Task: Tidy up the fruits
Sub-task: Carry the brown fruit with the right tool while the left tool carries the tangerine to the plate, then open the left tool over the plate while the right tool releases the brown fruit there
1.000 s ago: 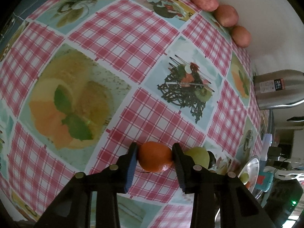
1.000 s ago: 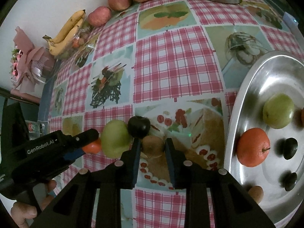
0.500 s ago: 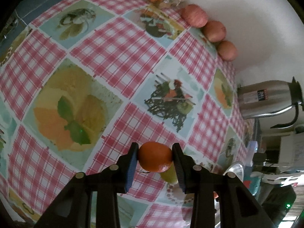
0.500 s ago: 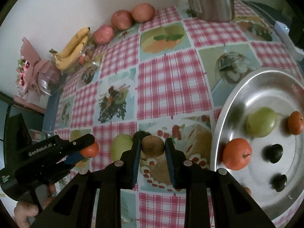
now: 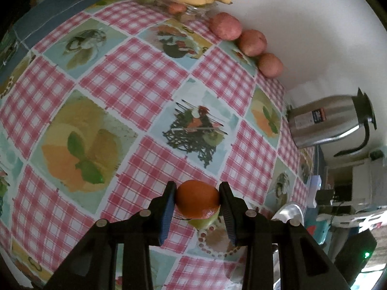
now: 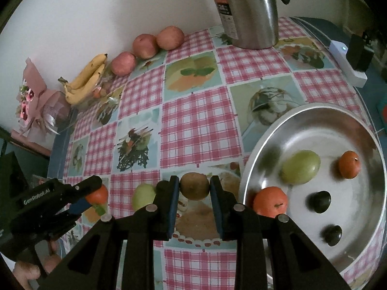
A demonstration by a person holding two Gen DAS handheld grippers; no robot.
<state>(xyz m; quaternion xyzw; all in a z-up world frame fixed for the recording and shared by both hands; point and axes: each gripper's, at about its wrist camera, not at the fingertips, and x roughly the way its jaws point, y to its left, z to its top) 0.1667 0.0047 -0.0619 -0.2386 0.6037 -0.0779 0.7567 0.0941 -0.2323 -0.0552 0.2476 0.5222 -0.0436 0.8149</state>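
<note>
My left gripper (image 5: 197, 201) is shut on an orange tangerine (image 5: 197, 199), held above the checked tablecloth. Under it peeks a green fruit (image 5: 205, 221) that lies on the table. In the right wrist view my right gripper (image 6: 194, 191) is shut on a brown kiwi (image 6: 195, 185), also lifted off the table. The left gripper (image 6: 90, 194) with its tangerine shows at the lower left there, and the green fruit (image 6: 143, 196) lies between the two. A steel basin (image 6: 266, 142) at the right holds a green fruit (image 6: 300, 166), two tangerines and two dark plums.
Three red apples (image 6: 145, 46) and a bunch of bananas (image 6: 84, 79) line the wall at the back. A steel kettle (image 6: 246, 9) stands at the far right corner. A pink-wrapped bouquet (image 6: 36, 106) sits at the left edge, a white device (image 6: 348, 62) near the right edge.
Both grippers have risen with their fruit and tilted up, so more of the wall, bananas and kettle shows. The green fruit and the dark plum stayed on the table.
</note>
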